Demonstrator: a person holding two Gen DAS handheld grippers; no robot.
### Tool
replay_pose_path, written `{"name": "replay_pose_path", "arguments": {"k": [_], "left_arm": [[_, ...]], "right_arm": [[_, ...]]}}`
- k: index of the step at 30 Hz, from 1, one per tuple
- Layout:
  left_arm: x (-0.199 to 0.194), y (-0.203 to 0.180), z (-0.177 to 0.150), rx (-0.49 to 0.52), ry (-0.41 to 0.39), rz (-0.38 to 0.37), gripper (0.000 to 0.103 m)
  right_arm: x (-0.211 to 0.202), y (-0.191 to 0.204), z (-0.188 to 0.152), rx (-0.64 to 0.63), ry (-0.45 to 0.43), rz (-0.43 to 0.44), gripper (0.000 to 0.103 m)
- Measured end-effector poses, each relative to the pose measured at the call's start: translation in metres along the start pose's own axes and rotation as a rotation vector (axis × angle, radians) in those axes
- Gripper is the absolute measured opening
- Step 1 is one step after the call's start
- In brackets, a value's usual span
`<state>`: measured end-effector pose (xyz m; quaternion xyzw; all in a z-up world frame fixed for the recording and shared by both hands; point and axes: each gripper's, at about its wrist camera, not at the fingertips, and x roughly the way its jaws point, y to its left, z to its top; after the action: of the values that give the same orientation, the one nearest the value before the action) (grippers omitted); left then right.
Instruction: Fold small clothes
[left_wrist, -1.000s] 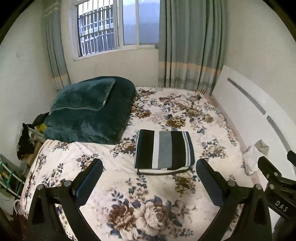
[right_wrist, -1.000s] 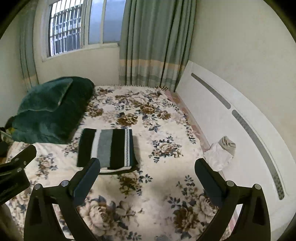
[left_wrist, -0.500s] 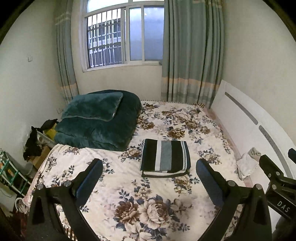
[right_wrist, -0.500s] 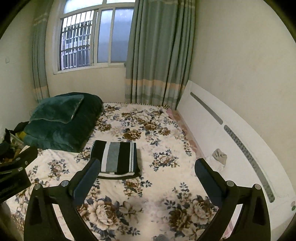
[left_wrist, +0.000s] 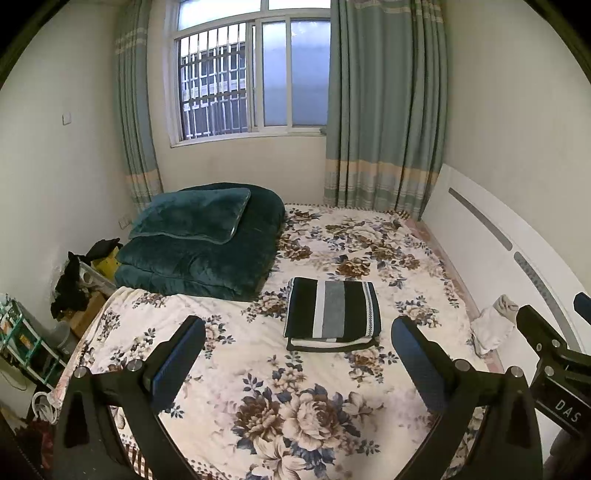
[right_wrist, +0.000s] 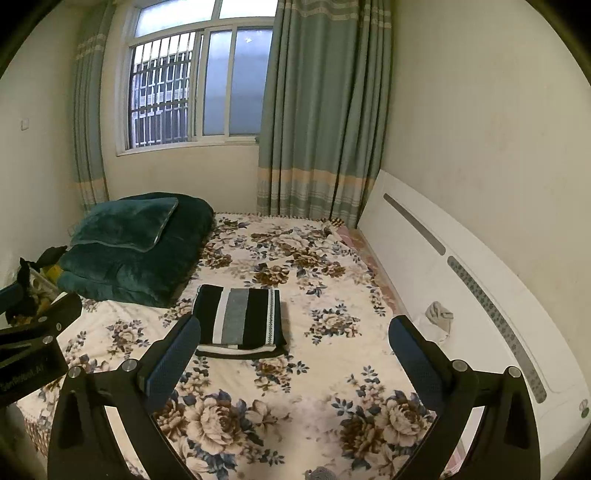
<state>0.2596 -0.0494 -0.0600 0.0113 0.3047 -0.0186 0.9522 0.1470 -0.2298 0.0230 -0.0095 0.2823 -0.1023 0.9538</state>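
striped folded garment (left_wrist: 332, 312), one, lies on one floral bed (left_wrist: 280, 391); both claws (left_wrist: 297, 347) (right_wrist: 293, 345) gape wide, empty.

Clutter (left_wrist: 79, 280) beside bed too small to identify; white cloth (left_wrist: 491, 325) partly hidden behind right gripper (left_wrist: 554, 332).

We see the garment (left_wrist: 333, 309) (right_wrist: 242, 316) lying folded into a neat flat rectangle on the floral bedspread (left_wrist: 303, 402) (right_wrist: 295, 391), near the middle of the bed. Its top face shows broad black, white and grey stripes running away from us, with a thin patterned band along the right edge. White and black layers show at its near edge.
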Motion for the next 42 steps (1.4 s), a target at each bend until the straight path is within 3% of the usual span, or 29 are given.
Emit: {"name": "replay_pose_path", "arguments": {"k": [42], "left_arm": [[-0.016,0.0,0.001,-0.012,-0.026,0.022,0.103]], "right_arm": [[0.004,0.005,0.022,-0.017,-0.002,0.059,0.103]]}}
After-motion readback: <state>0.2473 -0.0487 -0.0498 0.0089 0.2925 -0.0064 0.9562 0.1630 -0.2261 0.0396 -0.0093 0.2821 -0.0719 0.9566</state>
